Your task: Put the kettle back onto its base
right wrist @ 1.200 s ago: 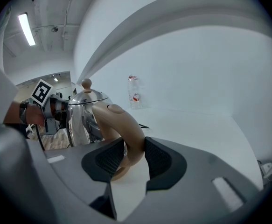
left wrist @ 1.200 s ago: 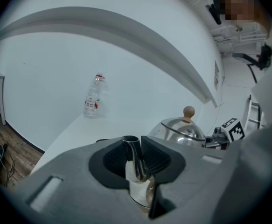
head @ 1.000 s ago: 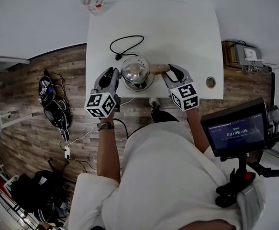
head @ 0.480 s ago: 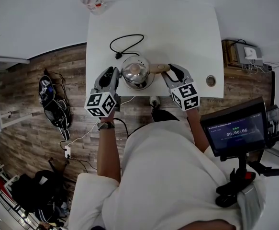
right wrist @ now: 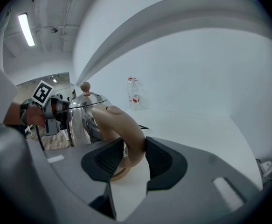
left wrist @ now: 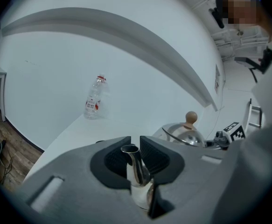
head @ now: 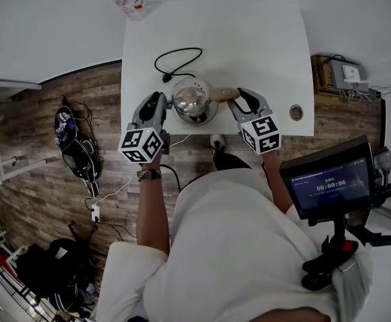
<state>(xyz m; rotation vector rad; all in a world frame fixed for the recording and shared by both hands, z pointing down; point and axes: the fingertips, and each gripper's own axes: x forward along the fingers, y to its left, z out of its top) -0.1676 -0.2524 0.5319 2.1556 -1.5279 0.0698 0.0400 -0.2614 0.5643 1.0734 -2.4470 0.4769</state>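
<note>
My left gripper (head: 153, 104) is closing on the kettle's (head: 191, 99) spout (left wrist: 136, 169) at frame centre; my right gripper (head: 243, 101) pinches its handle (right wrist: 131, 139).

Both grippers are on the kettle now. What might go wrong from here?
1. The left gripper is closing its fingers with the thin, polished spout between them; it may slip out or twist the kettle.
2. The right gripper holds only the curved handle, off to one side; the kettle could swing on lifting.
3. The kettle stands near the table's front edge; a sideways push might send it off.
</note>
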